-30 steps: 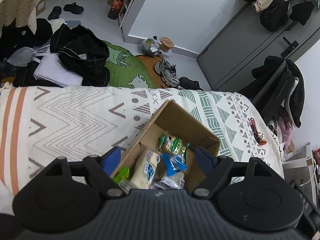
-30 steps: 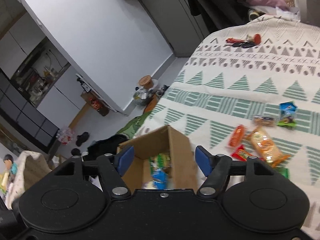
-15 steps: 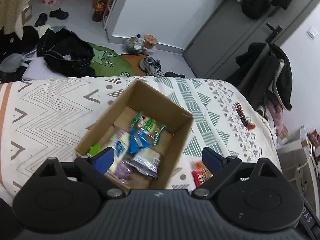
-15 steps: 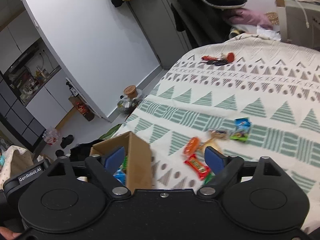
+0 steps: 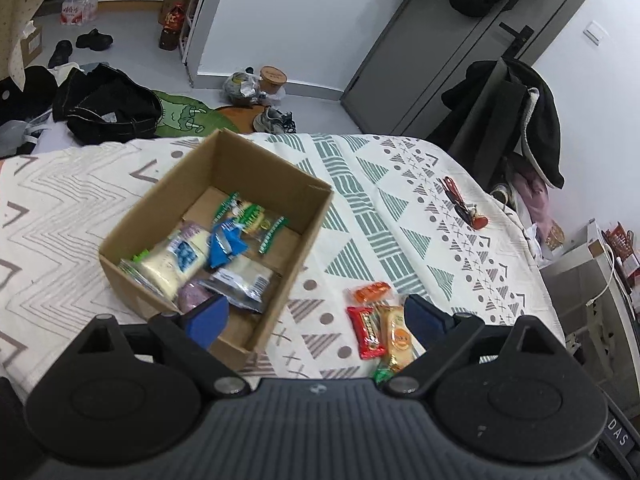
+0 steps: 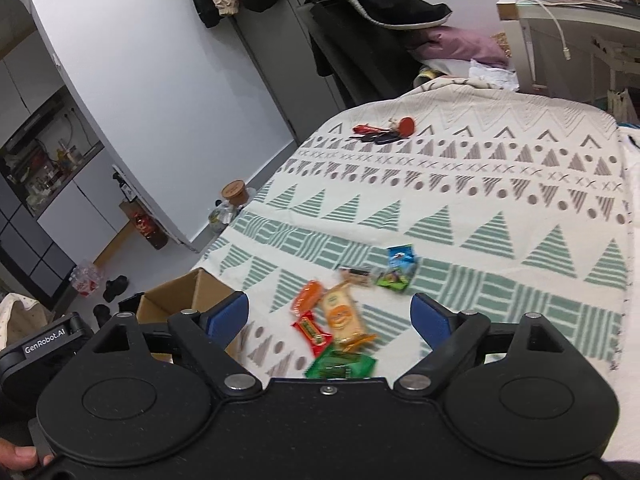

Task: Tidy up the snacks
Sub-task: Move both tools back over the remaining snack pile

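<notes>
An open cardboard box (image 5: 256, 168) sits on the patterned bed cover and holds several snack packets, among them a blue one (image 5: 225, 245) and a pale bread pack (image 5: 168, 264). Right of the box lie loose snacks: an orange packet (image 5: 370, 291), a red bar (image 5: 367, 332) and a yellow biscuit pack (image 5: 398, 336). My left gripper (image 5: 316, 316) hovers open above the box's near right corner, holding nothing. My right gripper (image 6: 330, 316) is open and empty over the loose snacks: orange packet (image 6: 307, 294), biscuit pack (image 6: 344, 316), red bar (image 6: 313, 332), green packet (image 6: 340, 365), blue packet (image 6: 400, 258). The box's corner (image 6: 188, 292) shows at left.
Red-handled scissors and keys (image 5: 460, 204) lie far right on the bed cover (image 6: 480, 184). Clothes, shoes and a green rug (image 5: 180, 116) cover the floor beyond. A chair draped with dark jackets (image 5: 520, 120) and a desk (image 6: 568, 20) stand past the bed's end.
Both grippers have pulled back from the box and swung right. The loose snacks now sit between the right gripper's fingers, and the left view takes in the whole box plus snacks beside it.
</notes>
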Demonstrator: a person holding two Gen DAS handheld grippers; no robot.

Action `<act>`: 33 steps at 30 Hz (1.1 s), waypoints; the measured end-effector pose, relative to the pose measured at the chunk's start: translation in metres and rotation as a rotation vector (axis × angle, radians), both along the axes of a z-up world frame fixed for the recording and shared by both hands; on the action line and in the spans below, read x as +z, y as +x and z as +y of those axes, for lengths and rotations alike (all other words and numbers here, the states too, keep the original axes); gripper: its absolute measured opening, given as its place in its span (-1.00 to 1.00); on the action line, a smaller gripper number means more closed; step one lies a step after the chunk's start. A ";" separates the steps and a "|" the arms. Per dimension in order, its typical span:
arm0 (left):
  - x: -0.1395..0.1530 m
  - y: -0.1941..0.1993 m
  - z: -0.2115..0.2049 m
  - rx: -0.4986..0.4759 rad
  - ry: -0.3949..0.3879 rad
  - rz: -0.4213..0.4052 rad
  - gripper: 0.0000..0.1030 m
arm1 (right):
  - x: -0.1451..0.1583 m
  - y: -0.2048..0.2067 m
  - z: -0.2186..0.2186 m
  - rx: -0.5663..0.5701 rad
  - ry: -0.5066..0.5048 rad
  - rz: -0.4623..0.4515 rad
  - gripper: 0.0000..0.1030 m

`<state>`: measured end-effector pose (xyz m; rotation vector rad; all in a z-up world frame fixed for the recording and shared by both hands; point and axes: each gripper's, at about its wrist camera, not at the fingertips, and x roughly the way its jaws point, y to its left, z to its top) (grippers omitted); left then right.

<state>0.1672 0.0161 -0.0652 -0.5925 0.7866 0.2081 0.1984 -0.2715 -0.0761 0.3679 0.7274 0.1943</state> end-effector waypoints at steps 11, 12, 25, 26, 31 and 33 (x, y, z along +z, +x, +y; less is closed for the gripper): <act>-0.018 0.005 -0.043 -0.059 -0.021 0.014 0.79 | -0.020 0.000 -0.036 -0.030 0.139 0.032 0.70; -0.022 0.007 -0.046 -0.064 -0.027 0.021 0.78 | -0.023 0.000 -0.036 -0.034 0.137 0.026 0.70; -0.071 0.041 -0.080 -0.073 -0.092 0.078 0.28 | -0.060 0.035 -0.044 -0.036 0.245 0.132 0.60; -0.076 0.043 -0.081 -0.071 -0.098 0.084 0.28 | -0.063 0.038 -0.043 -0.036 0.244 0.140 0.60; -0.100 0.056 -0.091 -0.079 -0.117 0.118 0.22 | -0.080 0.056 -0.038 -0.047 0.210 0.204 0.46; -0.109 0.061 -0.095 -0.083 -0.126 0.134 0.16 | -0.084 0.060 -0.034 -0.033 0.210 0.214 0.43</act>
